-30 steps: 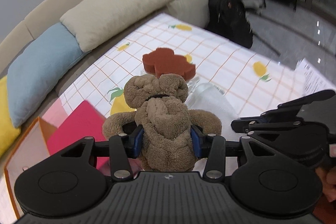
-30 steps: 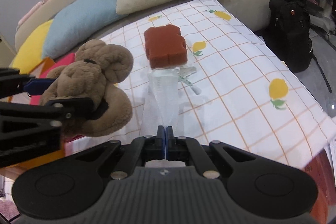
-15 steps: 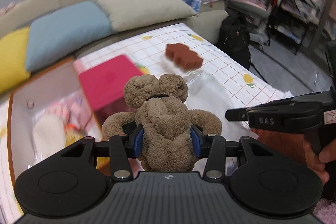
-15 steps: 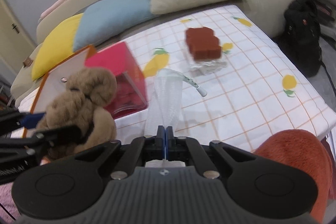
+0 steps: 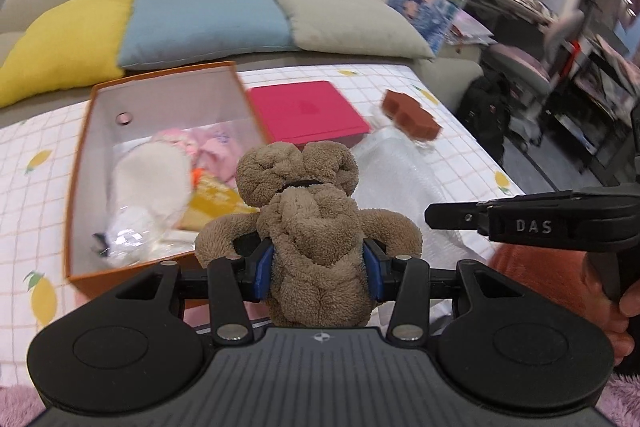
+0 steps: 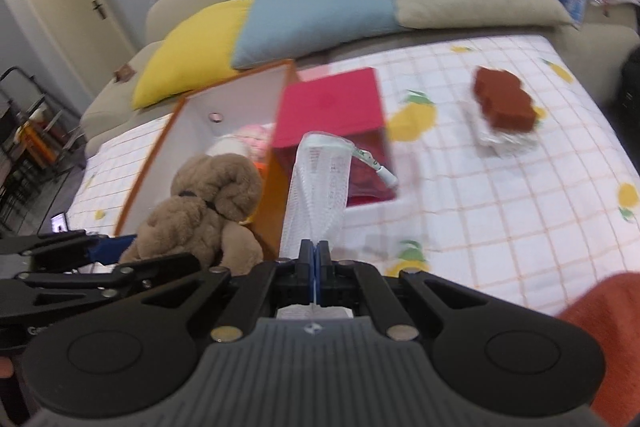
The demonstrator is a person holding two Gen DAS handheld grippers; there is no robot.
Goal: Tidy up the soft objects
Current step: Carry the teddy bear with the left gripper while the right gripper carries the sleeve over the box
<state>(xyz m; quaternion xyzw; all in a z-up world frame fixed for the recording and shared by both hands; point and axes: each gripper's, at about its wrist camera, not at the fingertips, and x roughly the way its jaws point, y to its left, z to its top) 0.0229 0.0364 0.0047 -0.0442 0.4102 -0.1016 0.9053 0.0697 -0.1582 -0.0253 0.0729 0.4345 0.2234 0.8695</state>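
Left gripper (image 5: pixel 318 269) clamps something soft; right gripper (image 6: pixel 315 259) appears pinched nearly closed, both level, side by side.

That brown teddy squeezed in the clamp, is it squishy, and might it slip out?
The brown teddy is probably very squishy: the left gripper visibly pinches its body narrow between the blue pads. It seems light, since its head and arms stay up rather than sagging. Slipping looks unlikely, as the fuzzy pile bulges around the pads.
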